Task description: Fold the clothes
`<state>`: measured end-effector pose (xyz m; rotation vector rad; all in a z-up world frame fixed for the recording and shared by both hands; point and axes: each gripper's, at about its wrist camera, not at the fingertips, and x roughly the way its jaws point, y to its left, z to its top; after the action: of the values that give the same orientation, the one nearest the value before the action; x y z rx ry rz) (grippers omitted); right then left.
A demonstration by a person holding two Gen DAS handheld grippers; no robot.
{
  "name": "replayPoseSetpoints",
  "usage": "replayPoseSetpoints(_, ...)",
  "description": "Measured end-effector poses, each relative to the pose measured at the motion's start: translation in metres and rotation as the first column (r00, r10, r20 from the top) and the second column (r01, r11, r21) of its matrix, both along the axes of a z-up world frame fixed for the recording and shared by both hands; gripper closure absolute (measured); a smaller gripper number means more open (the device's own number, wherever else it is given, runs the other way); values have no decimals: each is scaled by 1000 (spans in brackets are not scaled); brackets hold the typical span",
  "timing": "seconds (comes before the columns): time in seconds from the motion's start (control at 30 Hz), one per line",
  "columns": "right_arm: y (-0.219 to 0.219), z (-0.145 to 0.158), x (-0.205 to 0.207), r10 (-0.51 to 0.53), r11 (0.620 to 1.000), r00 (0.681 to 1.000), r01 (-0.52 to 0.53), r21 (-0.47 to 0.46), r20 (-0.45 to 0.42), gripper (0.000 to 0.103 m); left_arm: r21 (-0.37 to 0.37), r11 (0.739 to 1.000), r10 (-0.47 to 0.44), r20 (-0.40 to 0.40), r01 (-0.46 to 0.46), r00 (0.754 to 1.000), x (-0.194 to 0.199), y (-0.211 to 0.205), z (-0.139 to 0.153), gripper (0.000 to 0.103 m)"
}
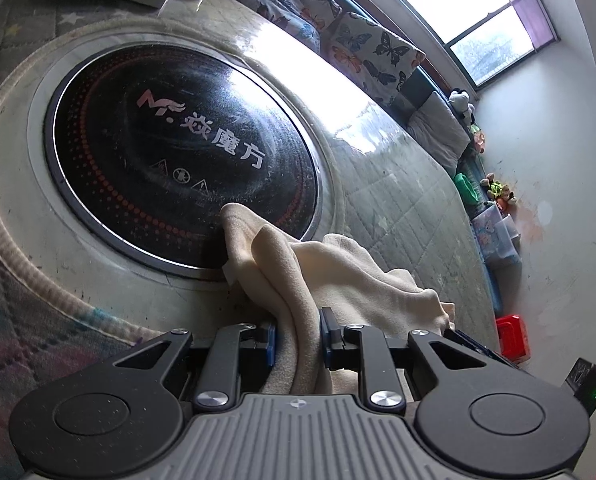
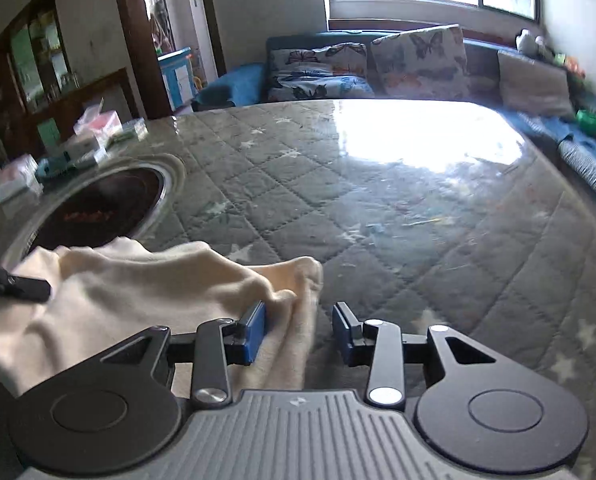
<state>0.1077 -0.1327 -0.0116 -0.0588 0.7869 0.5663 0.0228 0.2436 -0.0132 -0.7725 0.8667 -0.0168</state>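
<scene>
A cream garment (image 1: 338, 276) lies bunched on the grey quilted table cover (image 1: 398, 208), with one corner over the rim of a round black cooktop (image 1: 177, 152). My left gripper (image 1: 298, 322) is shut on a thick fold of it, and cloth fills the gap between the blue pads. In the right wrist view the cream garment (image 2: 137, 288) spreads to the left. My right gripper (image 2: 300, 318) stands open at the garment's right edge. The cloth rests against the left pad, and bare table cover (image 2: 378, 200) shows beside the right pad. A black part of the left gripper pokes in at the left edge.
Boxes and packets (image 2: 93, 132) crowd the table's far left corner beyond the cooktop (image 2: 97, 204). A sofa with butterfly cushions (image 2: 418, 60) runs along the far side under the window, with toys at its end. A red stool (image 1: 512, 338) stands on the floor.
</scene>
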Motion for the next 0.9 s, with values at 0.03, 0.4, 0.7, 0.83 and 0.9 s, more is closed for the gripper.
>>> replayPoseSetpoints(0.03, 1, 0, -1, 6, 1000, 1000, -6, 7, -1, 69, 6, 1000, -2, -1, 2, 1000, 1, 0, 0, 81)
replayPoseSetpoints(0.4, -17, 32, -28, 3, 998, 995, -8, 55, 99, 93, 111, 990, -91, 76, 82, 993, 12, -26, 29, 84)
replayPoseSetpoints(0.7, -74, 69, -28, -115, 993, 972, 114, 16, 204, 93, 134, 970, -223, 139, 205, 965, 61, -94, 49, 84)
replayPoseSetpoints(0.83, -102, 78, -20, -181, 982, 955, 189, -13, 235, 93, 141, 956, -278, 145, 258, 950, 88, -128, 52, 84)
replayPoseSetpoints(0.9, -115, 79, -15, -210, 975, 947, 223, -25, 244, 93, 143, 948, -303, 144, 283, 942, 100, -144, 52, 84)
